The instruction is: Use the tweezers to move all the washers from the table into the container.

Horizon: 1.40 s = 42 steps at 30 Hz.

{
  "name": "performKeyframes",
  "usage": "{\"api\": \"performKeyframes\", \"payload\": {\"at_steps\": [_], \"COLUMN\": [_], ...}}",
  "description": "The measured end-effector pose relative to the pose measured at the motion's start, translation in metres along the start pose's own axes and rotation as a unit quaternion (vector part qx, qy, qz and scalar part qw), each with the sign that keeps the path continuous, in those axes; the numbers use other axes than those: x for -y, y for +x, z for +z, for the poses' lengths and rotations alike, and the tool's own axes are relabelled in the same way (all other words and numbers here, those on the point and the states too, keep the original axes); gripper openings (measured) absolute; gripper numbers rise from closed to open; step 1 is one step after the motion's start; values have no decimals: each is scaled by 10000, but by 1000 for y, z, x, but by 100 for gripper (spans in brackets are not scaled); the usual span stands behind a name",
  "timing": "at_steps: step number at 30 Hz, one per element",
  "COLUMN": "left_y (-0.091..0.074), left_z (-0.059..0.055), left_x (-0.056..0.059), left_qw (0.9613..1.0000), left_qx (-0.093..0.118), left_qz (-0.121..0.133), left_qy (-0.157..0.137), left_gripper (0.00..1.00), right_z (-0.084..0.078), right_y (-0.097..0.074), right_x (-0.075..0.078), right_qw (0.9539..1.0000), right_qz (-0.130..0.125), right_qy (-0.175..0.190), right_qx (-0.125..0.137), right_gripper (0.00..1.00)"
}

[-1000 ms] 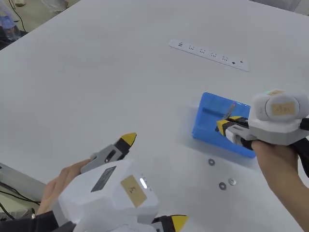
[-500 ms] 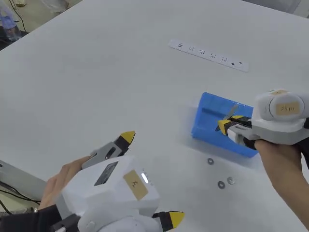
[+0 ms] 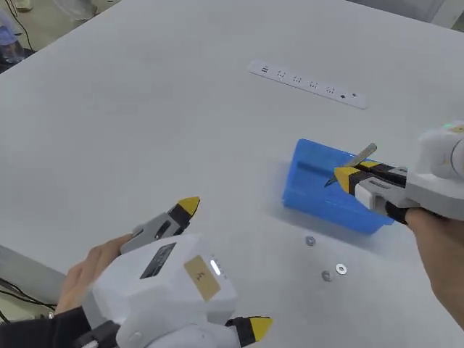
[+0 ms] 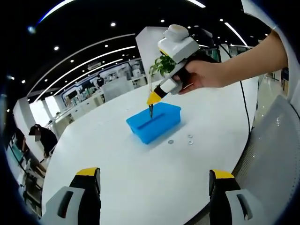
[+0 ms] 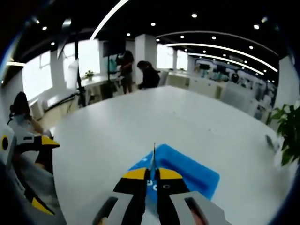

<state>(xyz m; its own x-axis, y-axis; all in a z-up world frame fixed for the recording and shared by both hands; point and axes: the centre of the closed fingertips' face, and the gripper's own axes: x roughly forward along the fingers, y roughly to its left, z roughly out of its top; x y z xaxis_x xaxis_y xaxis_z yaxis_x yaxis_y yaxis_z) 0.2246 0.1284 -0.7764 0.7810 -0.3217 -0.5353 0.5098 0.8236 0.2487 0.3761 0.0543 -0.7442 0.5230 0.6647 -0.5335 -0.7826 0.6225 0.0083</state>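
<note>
Right gripper (image 3: pixel 346 176) has pulled back rightward, jaws clamped on tweezers (image 3: pixel 365 151), tips over the blue container (image 3: pixel 308 196); any washer in them unreadable. Three washers (image 3: pixel 310 241) lie on bare table (image 3: pixel 145 109) near those fingers. Left gripper (image 4: pixel 154 173) gapes, well apart.

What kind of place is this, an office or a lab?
Probably a big open-plan office or showroom: curved ceiling light strips, people in the background, and a wide white table with a power strip.
</note>
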Motion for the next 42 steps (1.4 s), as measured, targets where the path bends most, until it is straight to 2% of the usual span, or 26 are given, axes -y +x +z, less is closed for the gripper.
{"api": "performKeyframes", "payload": {"at_steps": [4, 9, 12, 17, 29, 42], "left_y": [0, 1, 1, 2, 3, 3], "left_z": [-1, -2, -3, -4, -6, -7], "left_x": [-1, 0, 1, 1, 1, 1], "left_qw": [10000, 10000, 10000, 9999, 9998, 9997], "left_qx": [-28, -63, -75, -104, -162, -202], "left_qz": [15, -3, -3, -6, -11, 5], "left_qy": [12, 43, 59, 59, 104, 132], "left_gripper": [97, 97, 97, 97, 97, 97], "right_z": [-13, -35, -46, -65, -80, -79], "right_y": [-8, -10, -6, 4, 11, 10], "right_x": [-13, -26, -29, -25, -21, -19], "right_qw": [9998, 9991, 9986, 9974, 9959, 9952], "right_qz": [53, 166, 222, 231, 231, 249], "right_qy": [-159, -211, -128, -88, -45, -60], "right_qx": [-84, -336, -456, -675, -870, -944], "right_gripper": [4, 4, 4, 4, 4, 3]}}
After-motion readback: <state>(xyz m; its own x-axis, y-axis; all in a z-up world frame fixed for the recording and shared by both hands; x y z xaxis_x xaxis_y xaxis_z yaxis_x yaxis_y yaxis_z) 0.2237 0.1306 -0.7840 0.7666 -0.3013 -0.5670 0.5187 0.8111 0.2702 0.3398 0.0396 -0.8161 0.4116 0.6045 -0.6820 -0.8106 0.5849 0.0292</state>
